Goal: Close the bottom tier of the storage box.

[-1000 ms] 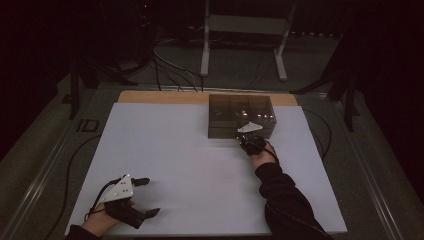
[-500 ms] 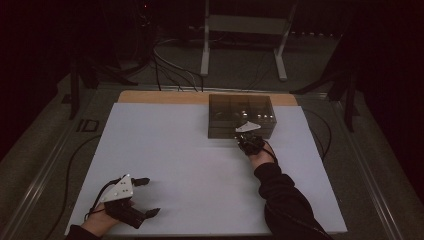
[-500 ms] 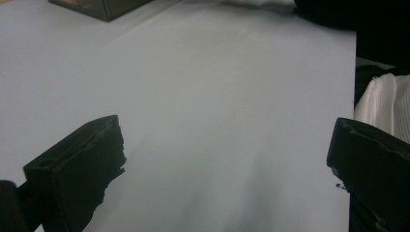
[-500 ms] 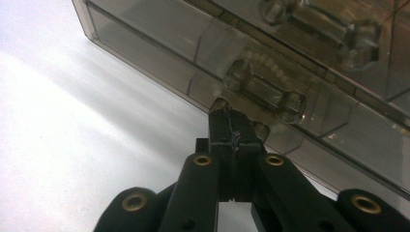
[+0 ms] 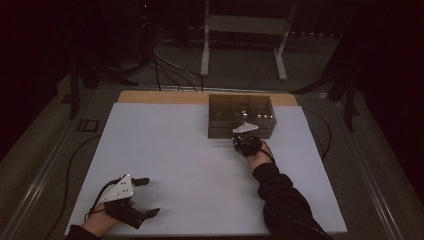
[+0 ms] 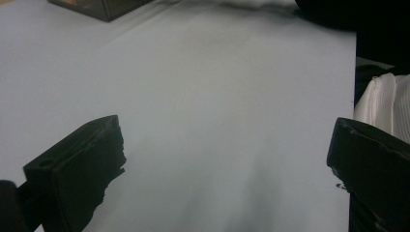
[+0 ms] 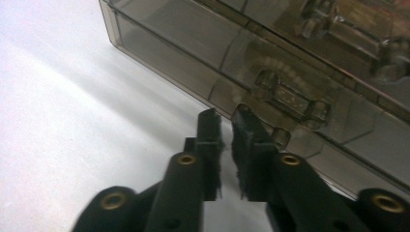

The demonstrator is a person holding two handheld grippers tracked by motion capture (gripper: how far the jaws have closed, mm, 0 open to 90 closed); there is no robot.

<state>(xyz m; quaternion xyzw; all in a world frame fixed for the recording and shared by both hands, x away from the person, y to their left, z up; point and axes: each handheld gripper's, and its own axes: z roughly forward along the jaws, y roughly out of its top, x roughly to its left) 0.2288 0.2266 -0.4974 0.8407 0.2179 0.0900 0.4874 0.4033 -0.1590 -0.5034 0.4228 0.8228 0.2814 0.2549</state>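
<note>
Box (image 5: pixel 241 115), smoked clear plastic, sits far right on the table (image 5: pixel 165 150). Right gripper (image 7: pixel 226 118), fingers just parted a crack with nothing between, noses its near wall; pushing could slide the box. Left gripper (image 5: pixel 141 196) rests near left, fingers wide apart.

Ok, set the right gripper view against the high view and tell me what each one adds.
Right gripper view: the right gripper's fingers stand a narrow gap apart, nothing between them, tips at the smoky box's front wall, beside a latch.
High view: the left gripper near the table's front edge, fingers wide apart, and a metal stand behind.
Both: the box, the white tabletop, the right gripper.
</note>
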